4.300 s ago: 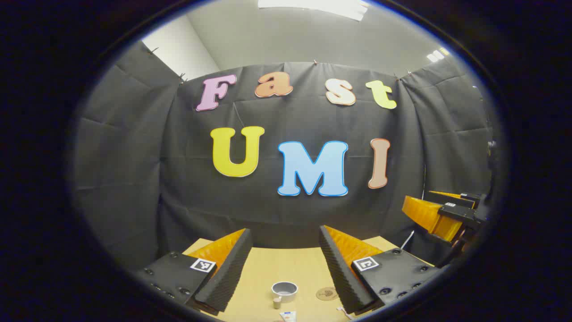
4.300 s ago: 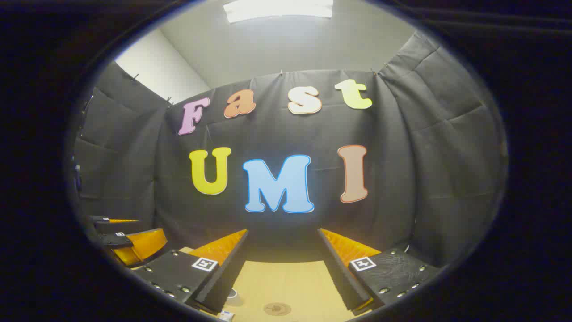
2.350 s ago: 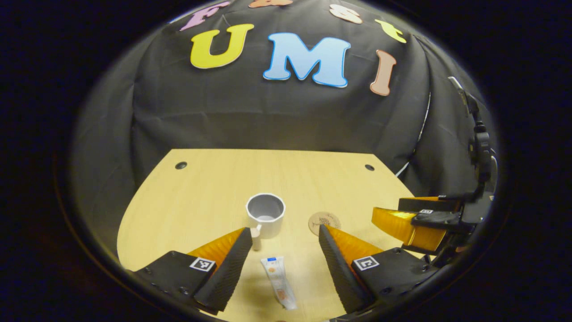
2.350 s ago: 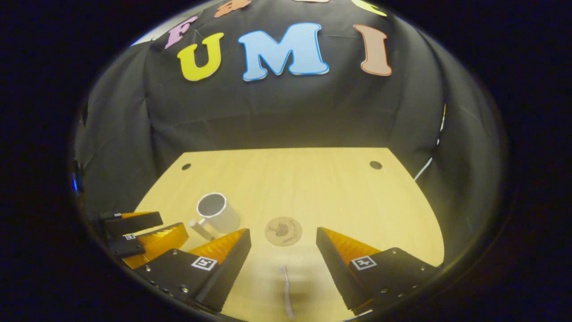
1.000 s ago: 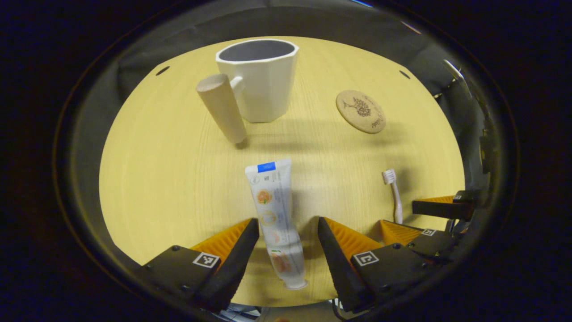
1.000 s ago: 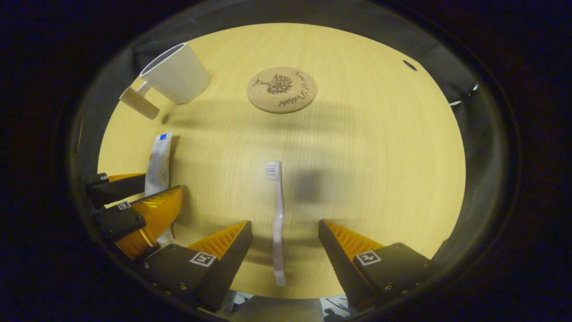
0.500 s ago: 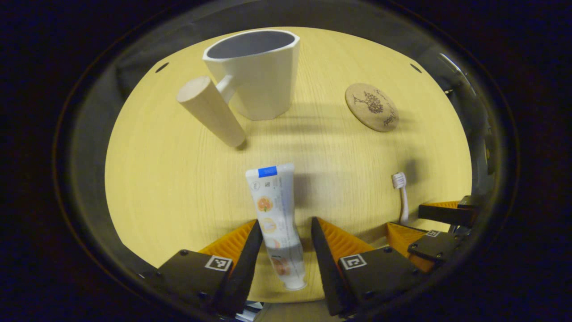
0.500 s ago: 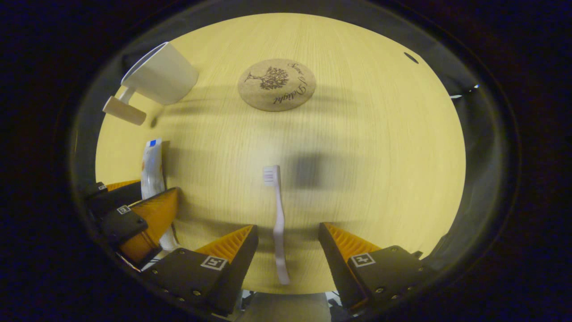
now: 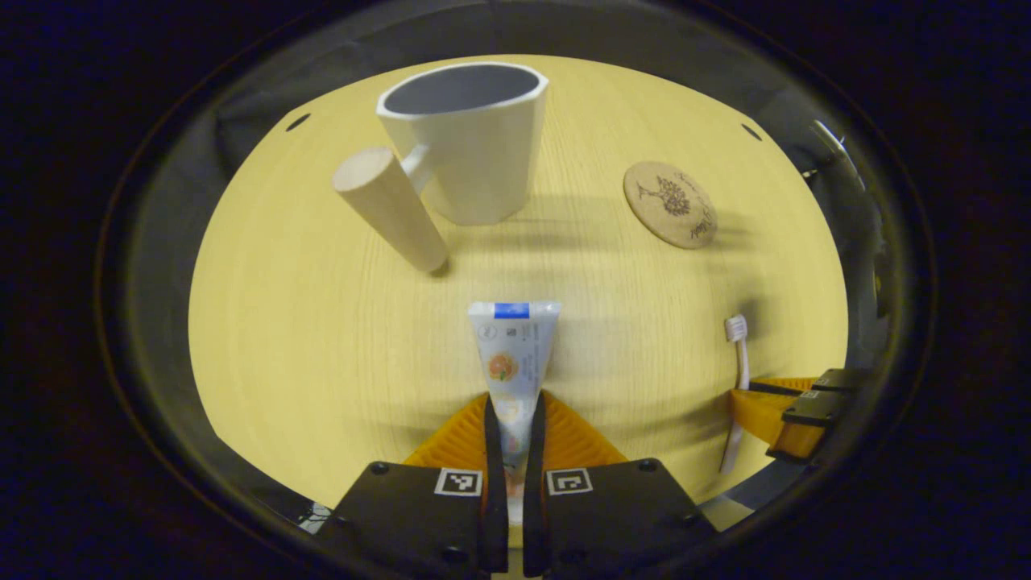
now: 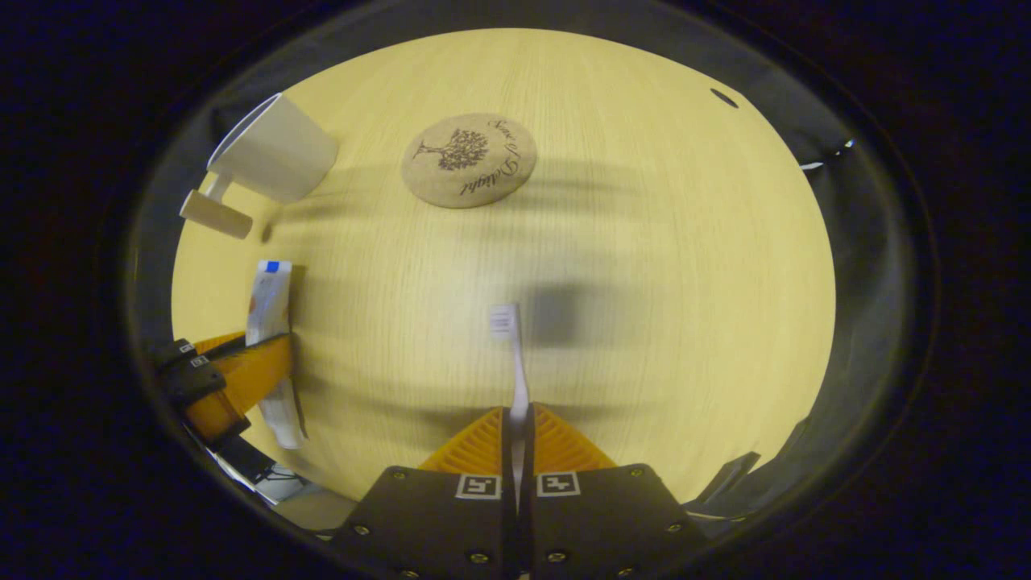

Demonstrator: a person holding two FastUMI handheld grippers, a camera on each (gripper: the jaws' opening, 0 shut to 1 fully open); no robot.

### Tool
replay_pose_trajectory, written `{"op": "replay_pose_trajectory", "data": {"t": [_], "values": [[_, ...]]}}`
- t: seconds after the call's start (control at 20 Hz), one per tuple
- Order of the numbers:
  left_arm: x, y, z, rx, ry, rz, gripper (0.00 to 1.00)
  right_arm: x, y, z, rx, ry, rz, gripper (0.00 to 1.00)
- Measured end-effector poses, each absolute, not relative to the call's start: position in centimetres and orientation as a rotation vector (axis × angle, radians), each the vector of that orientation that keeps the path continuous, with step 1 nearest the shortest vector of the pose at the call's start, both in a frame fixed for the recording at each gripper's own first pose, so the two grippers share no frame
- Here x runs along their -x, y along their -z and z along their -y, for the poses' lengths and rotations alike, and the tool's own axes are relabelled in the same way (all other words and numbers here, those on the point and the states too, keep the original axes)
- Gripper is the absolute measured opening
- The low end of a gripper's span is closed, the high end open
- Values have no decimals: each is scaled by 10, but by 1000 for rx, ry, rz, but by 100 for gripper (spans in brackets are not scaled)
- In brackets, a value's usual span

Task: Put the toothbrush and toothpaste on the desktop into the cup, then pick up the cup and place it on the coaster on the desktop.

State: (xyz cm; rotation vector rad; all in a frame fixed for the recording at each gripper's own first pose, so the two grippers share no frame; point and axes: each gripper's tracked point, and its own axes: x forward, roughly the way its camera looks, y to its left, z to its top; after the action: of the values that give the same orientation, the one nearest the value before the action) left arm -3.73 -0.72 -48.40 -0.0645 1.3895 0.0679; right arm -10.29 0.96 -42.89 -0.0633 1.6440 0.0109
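Left gripper view: pale wood tabletop (image 9: pixel 322 322), rounded, with small dark holes near both far corners. White faceted cup (image 9: pixel 471 145) stands upright toward the far edge, mouth open, its thick wooden handle (image 9: pixel 391 211) angled toward the near-left. Round cork coaster (image 9: pixel 670 205) lies flat near the far right, well apart from the cup, nothing on it. Toothpaste (image 9: pixel 513 362) tube near the middle of the near edge, flat crimped end pointing toward the cup, cap end hidden. Left hand-held gripper (image 9: pixel 513 419) is closed down to a narrow slot, both fingers pressing the tube's sides. Toothbrush (image 9: pixel 738 379) by the right edge, bristle head toward the far edge, handle running into the other hand-held gripper

Right gripper view: right hand-held gripper (image 10: pixel 518 423) nearly fully closed, both fingers clamped on the toothbrush (image 10: pixel 514 354) handle; head sticks out forward toward the coaster (image 10: pixel 469 159). Whether brush or tube is lifted off the tabletop (image 10: pixel 660 282), cannot tell. Cup (image 10: pixel 274 161) at the far left, toothpaste (image 10: pixel 266 306) along the left edge in the left hand-held gripper (image 10: pixel 242 374)
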Motion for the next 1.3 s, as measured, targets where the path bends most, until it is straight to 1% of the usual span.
{"op": "replay_pose_trajectory", "data": {"t": [0.15,0.35,0.7,1.0,1.3], "values": [[38,477,9,102,-73,-1402,14,106,424,-8,64,-19,-1654,2],[28,448,15,144,-77,-1355,14,106,425,-8,62,-26,-1664,2],[9,368,28,158,-36,-1232,14,105,425,-8,65,-38,-1657,2],[-47,287,16,195,-40,-1071,14,106,424,-8,59,-35,-1653,2],[-120,243,-24,133,-69,-934,14,105,424,-8,60,-35,-1654,2]]}}
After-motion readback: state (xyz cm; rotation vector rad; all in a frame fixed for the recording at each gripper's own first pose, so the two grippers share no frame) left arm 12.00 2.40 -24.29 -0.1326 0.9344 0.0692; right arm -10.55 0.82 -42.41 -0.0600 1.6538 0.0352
